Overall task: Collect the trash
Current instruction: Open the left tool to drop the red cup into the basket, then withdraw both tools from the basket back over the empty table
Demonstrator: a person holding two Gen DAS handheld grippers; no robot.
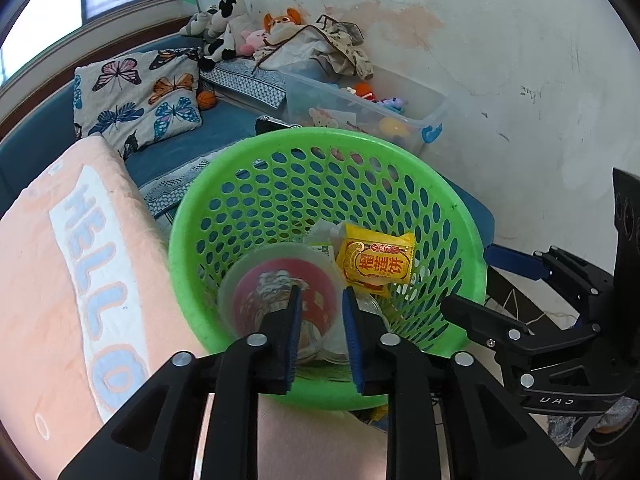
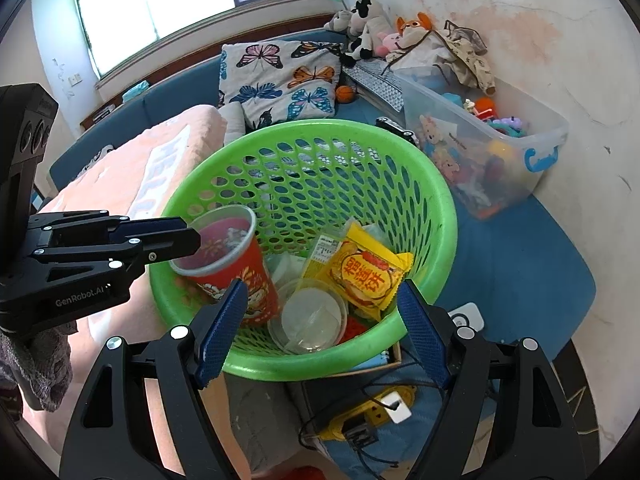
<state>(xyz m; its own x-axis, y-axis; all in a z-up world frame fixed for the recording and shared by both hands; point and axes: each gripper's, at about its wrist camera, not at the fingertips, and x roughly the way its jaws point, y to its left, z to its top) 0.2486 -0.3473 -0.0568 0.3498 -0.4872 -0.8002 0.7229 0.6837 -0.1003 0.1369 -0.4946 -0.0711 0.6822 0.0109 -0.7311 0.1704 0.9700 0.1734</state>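
The left gripper (image 1: 320, 312) hangs over the green basket (image 2: 440, 200), its jaws parted off the red cup (image 2: 236, 272), which leans inside among the yellow wrapper (image 2: 368, 276) and clear lid (image 2: 308, 320). The right gripper (image 2: 320, 328) stands wide and empty by the near rim, apparently to steady the basket.

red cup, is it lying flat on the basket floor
No, the red cup stands tilted against the green basket wall, mouth up.

The red cup (image 2: 236, 276) hides part of the green basket (image 2: 436, 216) floor, and the left gripper's fingers (image 1: 294, 320) cover part of the cup's mouth. Whether those fingers touch the cup is unclear. The clear lid (image 2: 308, 318) overlaps the yellow wrapper (image 2: 368, 276).
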